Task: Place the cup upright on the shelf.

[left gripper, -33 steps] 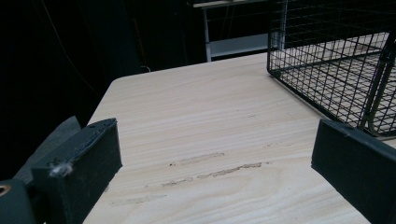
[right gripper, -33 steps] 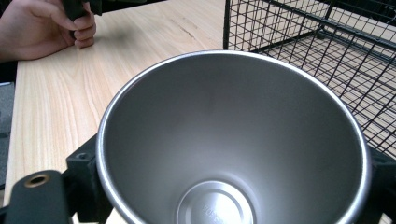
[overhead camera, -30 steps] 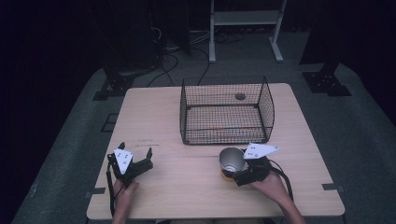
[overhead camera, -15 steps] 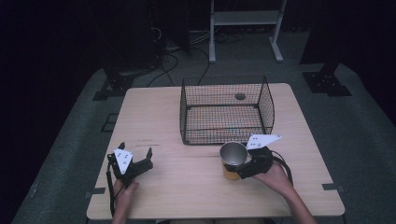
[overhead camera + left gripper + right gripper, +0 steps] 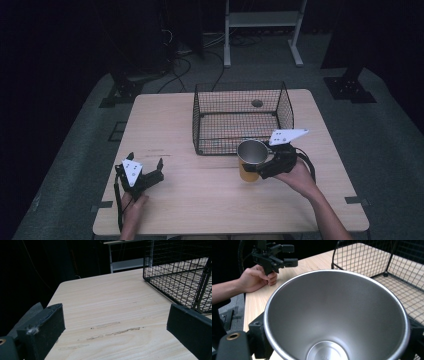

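A steel cup with a yellow outside and an empty silver inside hangs just in front of the black wire basket, near its front right corner. My right gripper is shut on the cup, one jaw on each side of it. At the table's front left, my left gripper rests low with its jaws wide apart and nothing between them; its black pads frame bare wood. The same left gripper appears far off in the right gripper view, held by a hand.
The wooden table has a scuffed patch in front of the left gripper. The basket stands at centre back and holds nothing I can see. A white shelf frame and cables lie on the dark floor beyond.
The right gripper has carried the cup up and toward the basket's front wall. The left gripper has stayed in place.
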`<move>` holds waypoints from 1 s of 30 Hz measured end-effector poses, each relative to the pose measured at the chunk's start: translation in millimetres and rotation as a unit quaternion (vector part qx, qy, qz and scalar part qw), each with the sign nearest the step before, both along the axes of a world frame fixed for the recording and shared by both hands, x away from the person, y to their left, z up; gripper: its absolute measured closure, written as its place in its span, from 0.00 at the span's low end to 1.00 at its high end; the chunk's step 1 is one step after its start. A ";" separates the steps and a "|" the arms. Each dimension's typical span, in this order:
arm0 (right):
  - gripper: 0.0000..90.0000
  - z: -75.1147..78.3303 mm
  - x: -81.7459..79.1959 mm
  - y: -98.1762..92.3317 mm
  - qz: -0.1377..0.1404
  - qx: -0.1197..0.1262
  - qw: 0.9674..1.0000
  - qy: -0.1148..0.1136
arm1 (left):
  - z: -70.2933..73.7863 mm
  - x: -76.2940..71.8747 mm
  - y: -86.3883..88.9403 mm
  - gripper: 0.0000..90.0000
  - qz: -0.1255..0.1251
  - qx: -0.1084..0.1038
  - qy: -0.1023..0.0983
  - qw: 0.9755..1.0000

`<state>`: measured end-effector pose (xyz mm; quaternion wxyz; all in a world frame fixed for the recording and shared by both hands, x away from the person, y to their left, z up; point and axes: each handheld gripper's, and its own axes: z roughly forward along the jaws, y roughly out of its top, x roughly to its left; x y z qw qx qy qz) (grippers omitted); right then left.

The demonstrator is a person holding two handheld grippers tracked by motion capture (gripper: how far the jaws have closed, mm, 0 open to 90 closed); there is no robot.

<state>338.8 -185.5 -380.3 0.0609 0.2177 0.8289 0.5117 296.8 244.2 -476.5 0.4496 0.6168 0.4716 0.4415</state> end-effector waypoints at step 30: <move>0.14 55.7 62.6 20.4 0.015 -0.008 1.000 0.009 | 0.2 0.4 0.0 0.01 -0.001 0.001 0.000 1.000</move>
